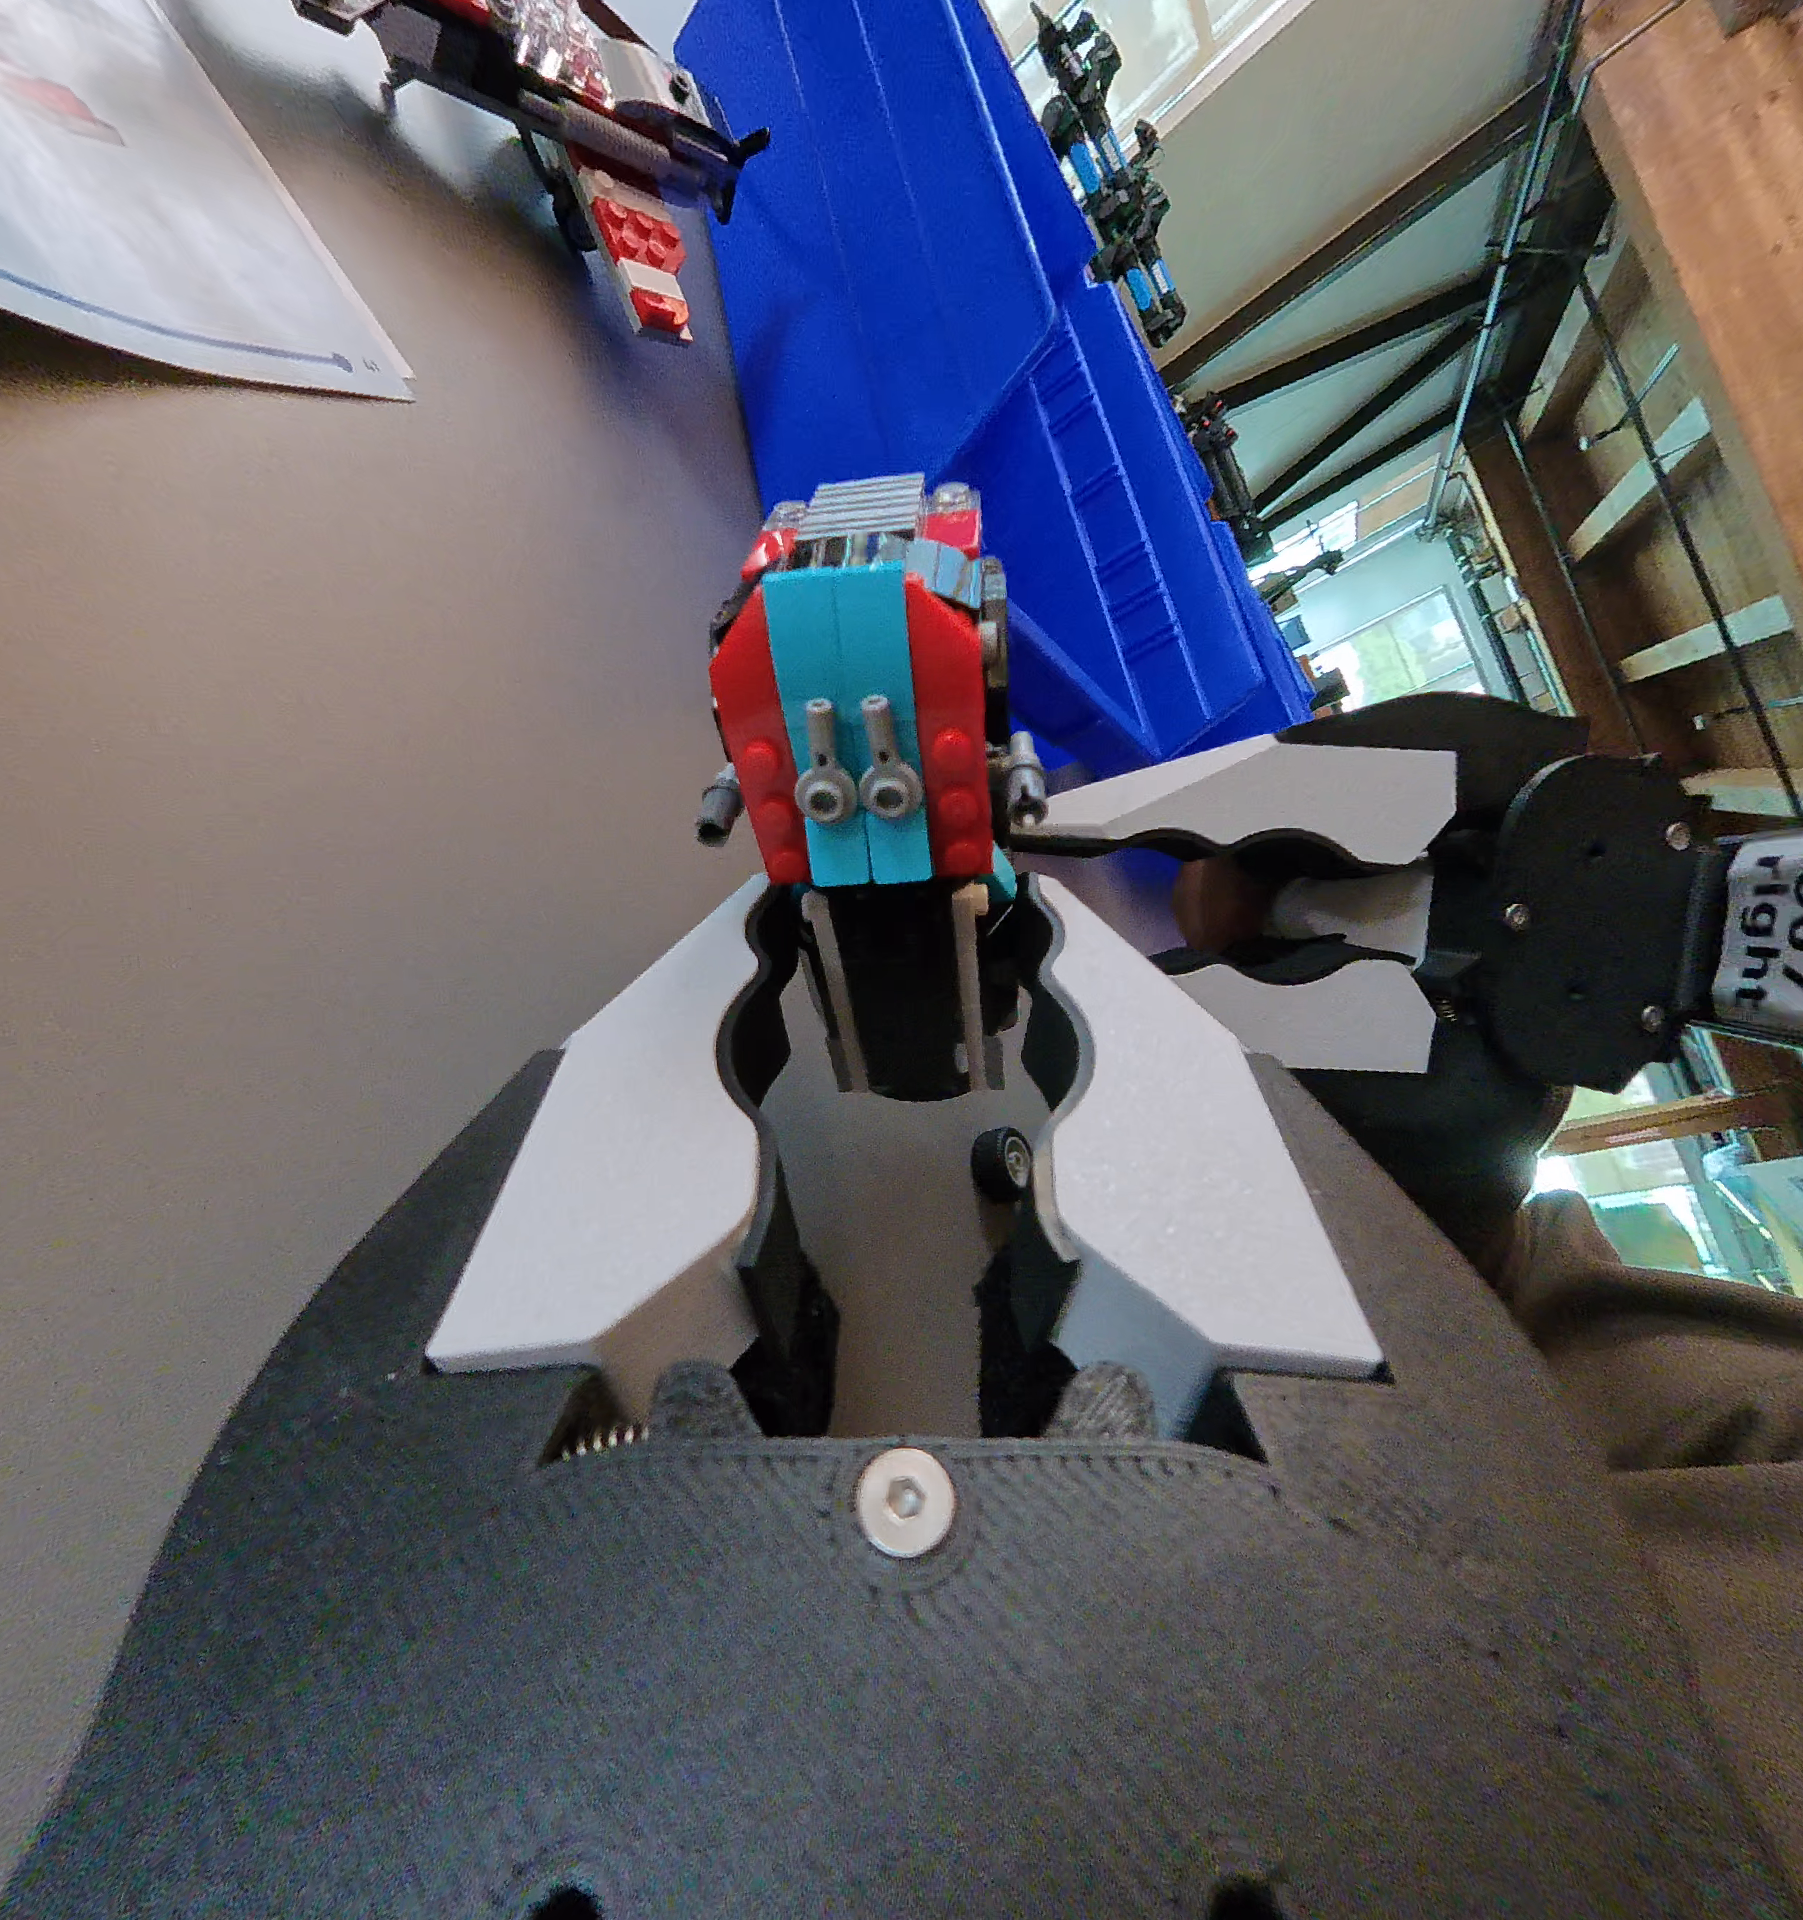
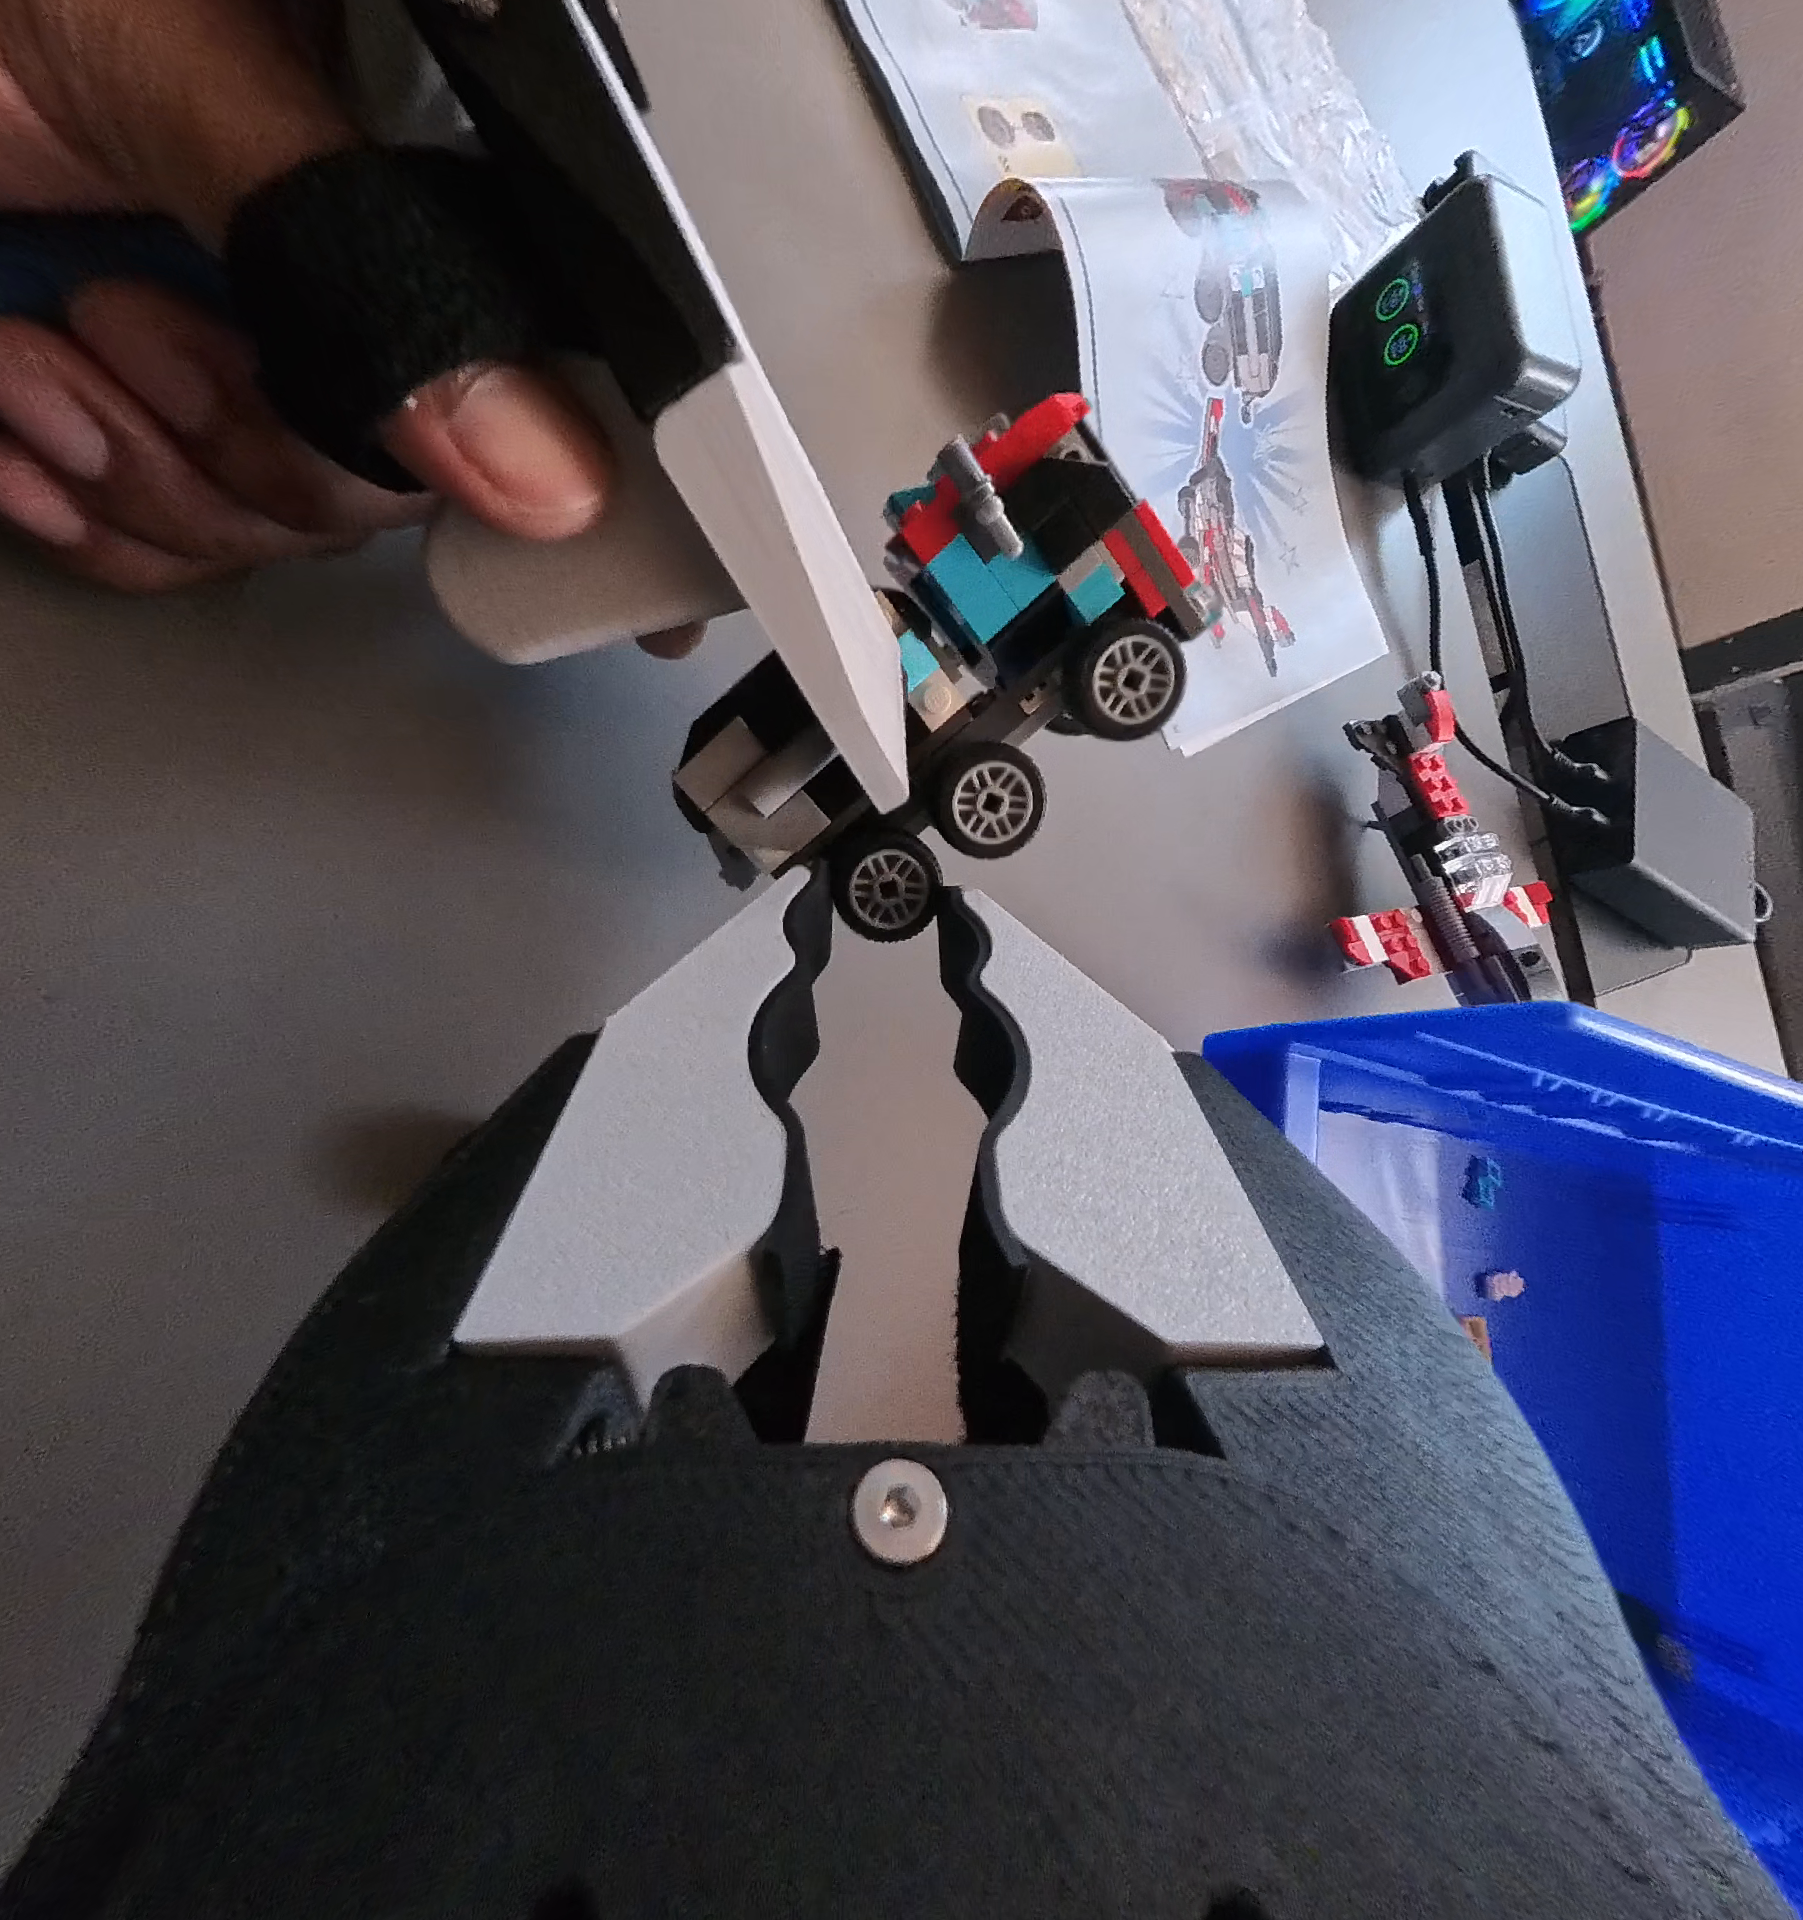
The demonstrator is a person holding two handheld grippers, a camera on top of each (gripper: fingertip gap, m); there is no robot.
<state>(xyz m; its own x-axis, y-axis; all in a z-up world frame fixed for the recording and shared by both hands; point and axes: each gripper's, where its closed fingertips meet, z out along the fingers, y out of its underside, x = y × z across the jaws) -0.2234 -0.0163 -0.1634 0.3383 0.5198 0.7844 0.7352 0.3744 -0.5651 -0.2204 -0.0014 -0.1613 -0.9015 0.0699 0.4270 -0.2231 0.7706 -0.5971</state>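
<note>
One studded brick truck (image 2: 1032, 603) hung above the grey tabletop (image 2: 253, 831), its black rear clamped in the left gripper (image 1: 902, 914). The right gripper (image 2: 881, 894) pinched one of three visible ribbed-tyre wheels (image 2: 889, 883). One glossy blue bin (image 2: 1603, 1299) stood beside.

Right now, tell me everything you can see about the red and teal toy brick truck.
The red and teal toy brick truck is built of plastic bricks, with black and grey parts, two grey pipes on top and black tyres on grey spoked rims. It is held tilted above the grey table. The left gripper clamps its black rear section; the right gripper pinches its rearmost wheel.
</note>
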